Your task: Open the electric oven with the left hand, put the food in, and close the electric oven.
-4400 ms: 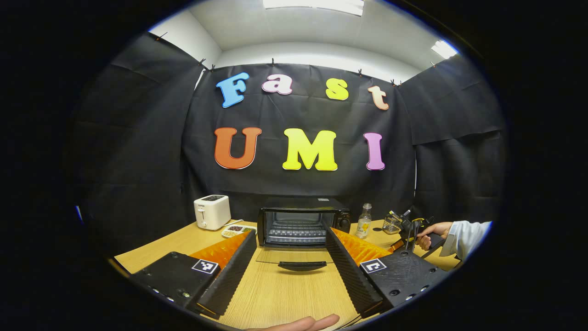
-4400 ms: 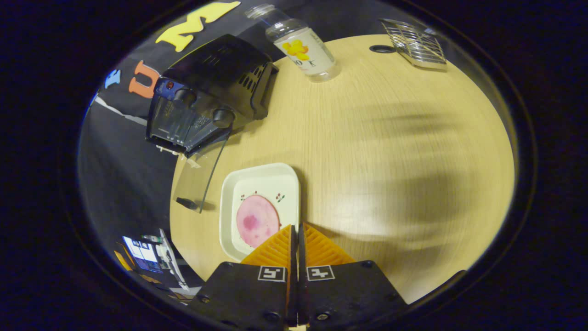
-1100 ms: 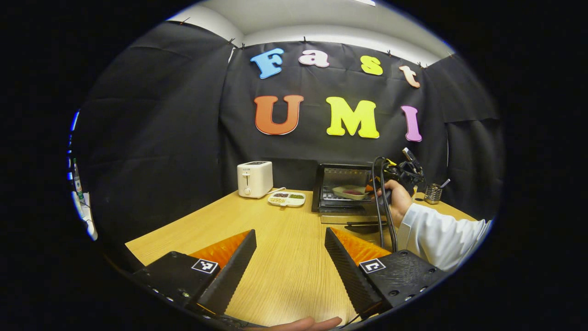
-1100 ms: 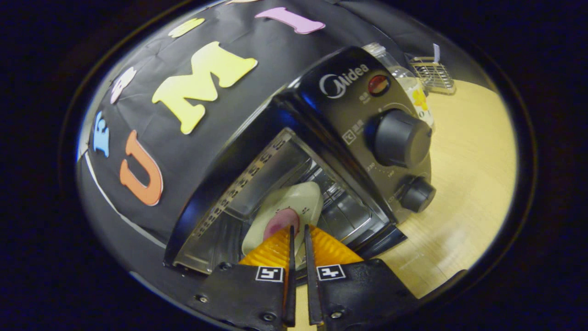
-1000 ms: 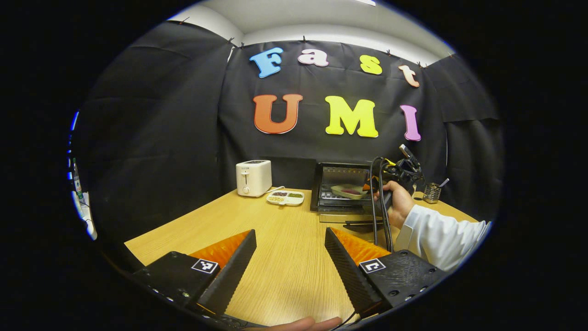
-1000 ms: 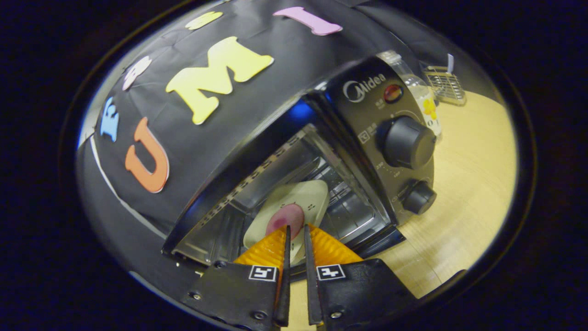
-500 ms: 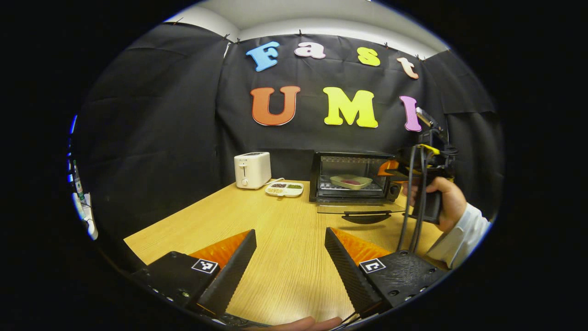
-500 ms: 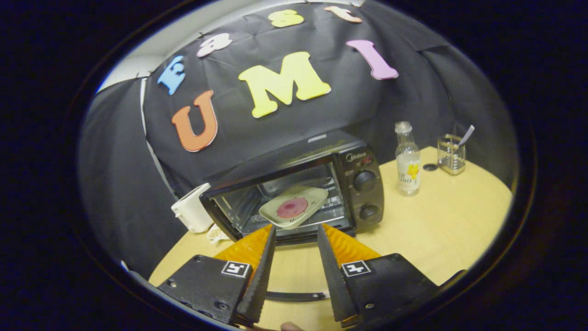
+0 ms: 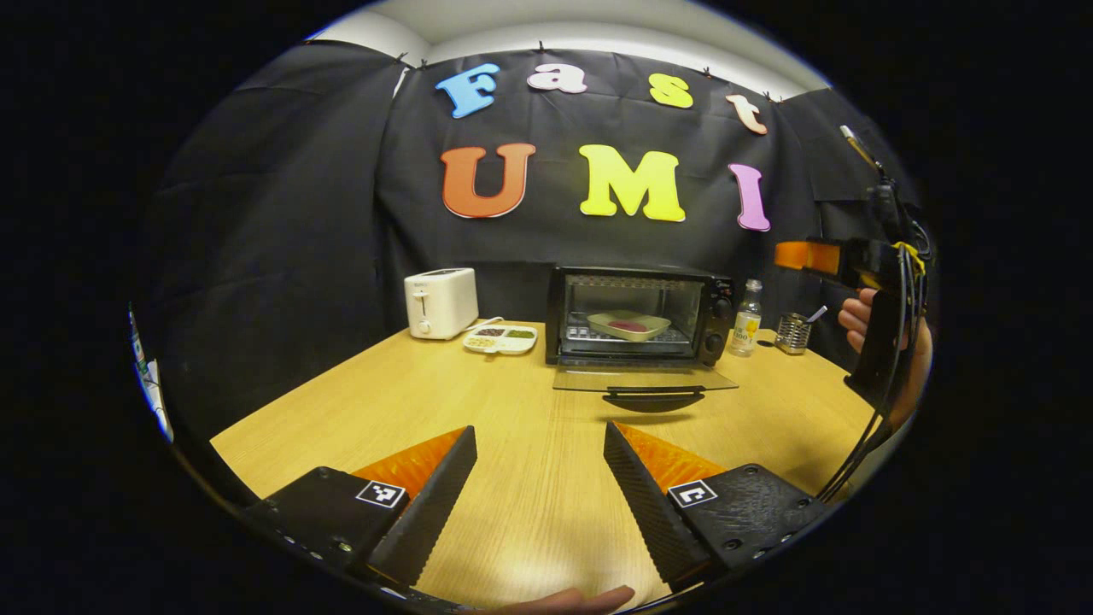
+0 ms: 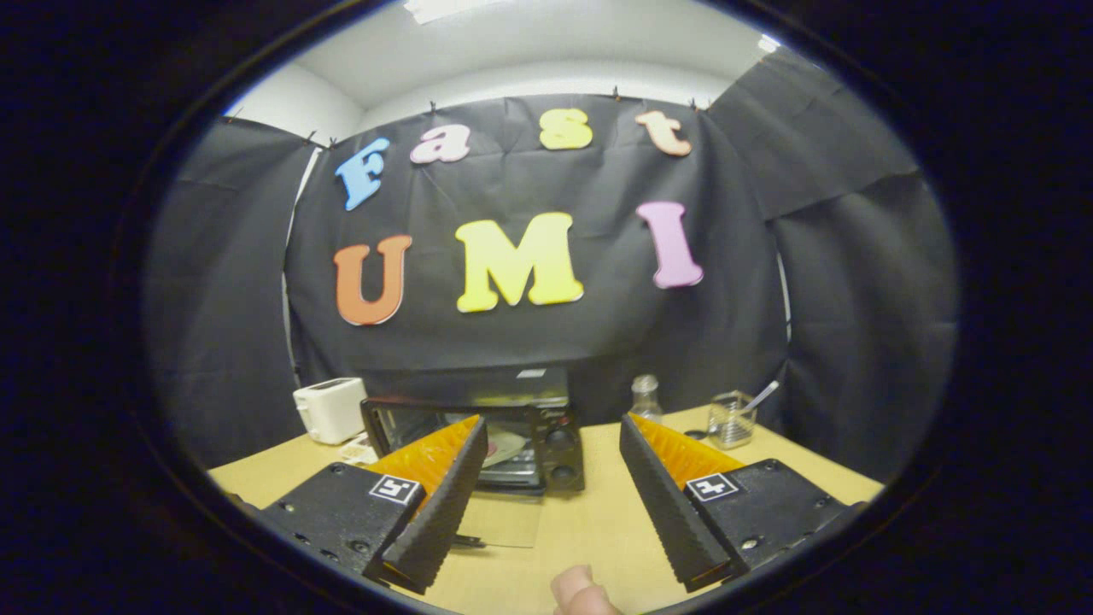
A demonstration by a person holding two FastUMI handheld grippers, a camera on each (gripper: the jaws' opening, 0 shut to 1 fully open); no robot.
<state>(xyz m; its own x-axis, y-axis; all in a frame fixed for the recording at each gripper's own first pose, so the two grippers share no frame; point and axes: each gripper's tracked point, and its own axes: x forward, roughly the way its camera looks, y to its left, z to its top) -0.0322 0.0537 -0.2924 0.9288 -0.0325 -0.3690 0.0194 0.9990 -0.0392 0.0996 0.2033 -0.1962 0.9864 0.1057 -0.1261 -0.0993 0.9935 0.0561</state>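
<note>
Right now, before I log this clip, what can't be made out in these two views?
- Pale square dish of pink food inside the black electric oven: left gripper view, too small to identify; right gripper view, the right claw's finger covers most of it.
- Divided white snack tray: contents too small.
- Clear glass bottle: label illegible.

black cloth walls [image 9: 282,213] enclose a wooden table [image 9: 478,401] under a white ceiling [image 10: 529,43].

A light wooden tabletop [image 9: 410,401] carries, along its far edge, a white toaster [image 9: 441,302], a divided snack dish [image 9: 500,339] just beside it, the black electric oven [image 9: 638,314] with its glass door [image 9: 645,379] folded down, a small bottle [image 9: 747,318] and a wire holder [image 9: 792,333]
</note>
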